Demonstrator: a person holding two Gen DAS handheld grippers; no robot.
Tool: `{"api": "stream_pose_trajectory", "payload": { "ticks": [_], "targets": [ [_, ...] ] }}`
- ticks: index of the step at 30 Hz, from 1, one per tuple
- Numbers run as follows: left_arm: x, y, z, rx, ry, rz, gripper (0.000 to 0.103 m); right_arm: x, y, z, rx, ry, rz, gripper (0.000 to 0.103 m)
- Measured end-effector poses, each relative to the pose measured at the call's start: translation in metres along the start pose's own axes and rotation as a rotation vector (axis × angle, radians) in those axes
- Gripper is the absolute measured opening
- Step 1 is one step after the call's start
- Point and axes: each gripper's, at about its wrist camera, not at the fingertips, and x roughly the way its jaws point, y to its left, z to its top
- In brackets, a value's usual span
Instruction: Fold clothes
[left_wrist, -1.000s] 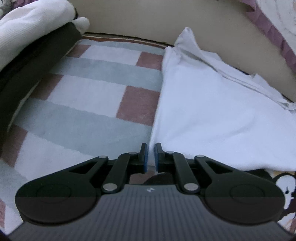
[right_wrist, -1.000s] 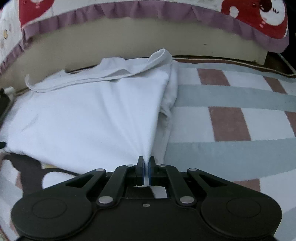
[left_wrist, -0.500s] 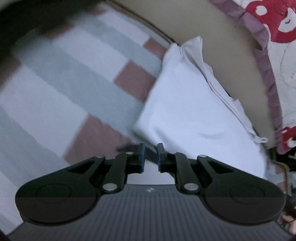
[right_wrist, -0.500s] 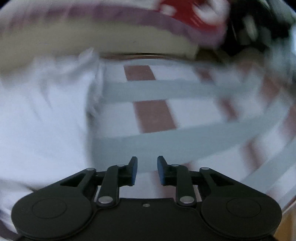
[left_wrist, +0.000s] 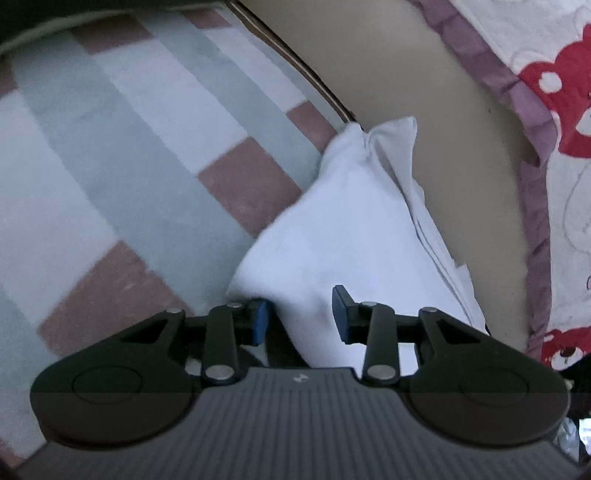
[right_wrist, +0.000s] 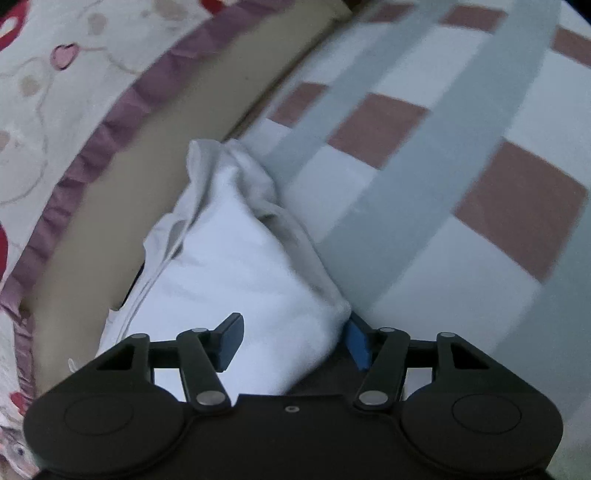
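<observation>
White garment lies partly folded on the checked rug beside the bed base, left gripper and right gripper both opening around its near corners, nothing clamped, more folds likely left.

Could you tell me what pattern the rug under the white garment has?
The rug has grey-blue bands crossing white and dusty-pink blocks; the right wrist view shows it best.

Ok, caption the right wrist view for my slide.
Right gripper, its jaws opening, straddles a corner of the folded white garment on a checked rug.
</observation>
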Motion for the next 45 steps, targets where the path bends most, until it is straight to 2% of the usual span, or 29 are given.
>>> {"api": "stream_pose_trajectory", "payload": {
  "ticks": [2, 3, 4, 6, 9, 11, 12, 15, 16, 18, 20, 22, 24, 25, 26, 29, 31, 32, 34, 35, 37, 39, 41, 44, 45],
  "targets": [
    [-0.004, 0.003, -0.003, -0.028, -0.028, -0.026, 0.036, 0.006, 0.000, 0.001, 0.008, -0.005, 0.047, 0.061],
    [-0.005, 0.005, -0.004, -0.044, -0.037, -0.028, 0.036, 0.008, 0.000, 0.001, 0.012, -0.007, 0.071, 0.022],
    [-0.009, 0.008, -0.005, -0.052, -0.050, -0.025, 0.034, 0.010, 0.000, 0.002, 0.006, -0.001, 0.091, 0.010],
    [-0.019, 0.000, -0.008, 0.019, -0.123, 0.109, 0.033, -0.001, 0.007, 0.003, -0.068, -0.088, 0.026, 0.009],
    [-0.025, -0.015, -0.008, 0.213, -0.210, 0.282, 0.035, -0.006, 0.017, 0.004, -0.144, -0.129, 0.013, 0.009],
    [-0.013, -0.006, 0.004, 0.100, -0.084, 0.122, 0.037, 0.001, 0.021, 0.001, -0.176, -0.092, -0.032, 0.009],
    [-0.014, -0.005, 0.006, 0.071, -0.054, 0.098, 0.038, -0.001, 0.016, 0.001, -0.157, -0.079, -0.032, 0.009],
    [-0.016, -0.009, 0.003, 0.070, 0.046, 0.096, 0.040, -0.008, 0.000, 0.003, -0.055, -0.056, 0.004, 0.011],
    [-0.018, -0.008, 0.001, 0.052, 0.055, 0.086, 0.042, -0.007, -0.003, 0.003, -0.036, -0.050, 0.009, 0.012],
    [-0.020, 0.000, -0.008, -0.026, 0.043, 0.036, 0.051, -0.005, 0.000, 0.002, -0.053, -0.041, -0.010, 0.012],
    [-0.014, 0.003, -0.008, -0.051, 0.003, 0.010, 0.062, -0.003, 0.004, 0.002, -0.077, -0.035, -0.033, 0.012],
    [-0.005, -0.007, -0.004, -0.010, -0.016, 0.016, 0.066, 0.001, 0.009, 0.003, -0.105, -0.036, -0.056, 0.014],
    [0.002, -0.013, 0.000, 0.009, -0.041, 0.027, 0.069, 0.004, 0.011, 0.002, -0.101, -0.035, -0.074, 0.022],
    [0.005, -0.015, 0.000, 0.011, -0.066, 0.026, 0.070, 0.006, 0.010, 0.004, -0.094, -0.036, -0.082, 0.038],
    [0.008, -0.017, 0.000, 0.013, -0.091, 0.025, 0.070, 0.006, 0.008, 0.005, -0.077, -0.041, -0.081, 0.044],
    [0.013, -0.024, 0.000, 0.084, -0.126, 0.054, 0.066, 0.006, -0.001, 0.007, -0.011, -0.048, -0.049, 0.051],
    [0.016, -0.032, -0.002, 0.169, -0.133, 0.096, 0.038, 0.009, -0.002, 0.006, 0.011, -0.064, -0.020, 0.051],
    [0.019, -0.034, -0.002, 0.196, -0.125, 0.115, 0.018, 0.012, 0.000, 0.005, -0.014, -0.065, 0.000, 0.050],
    [0.022, -0.035, -0.001, 0.224, -0.116, 0.131, 0.013, 0.019, 0.008, 0.004, -0.097, -0.033, 0.019, 0.014],
    [0.020, -0.038, 0.001, 0.229, -0.104, 0.138, 0.012, 0.022, 0.013, 0.004, -0.138, -0.015, 0.022, 0.014],
    [0.010, -0.046, 0.005, 0.261, -0.097, 0.142, 0.011, 0.007, 0.023, 0.007, -0.194, -0.057, 0.041, 0.011],
    [-0.007, -0.059, 0.005, 0.337, -0.117, 0.141, 0.010, -0.013, 0.032, 0.013, -0.242, -0.094, 0.084, 0.010],
    [-0.027, -0.069, 0.003, 0.397, -0.114, 0.150, 0.010, -0.022, 0.041, 0.013, -0.312, -0.065, 0.043, 0.009],
    [-0.057, -0.075, 0.000, 0.435, -0.089, 0.141, 0.010, -0.033, 0.052, 0.008, -0.431, 0.032, -0.105, 0.009],
    [-0.067, -0.071, -0.003, 0.421, -0.074, 0.141, 0.010, -0.040, 0.052, 0.009, -0.430, 0.055, -0.124, 0.009]
  ]
}}
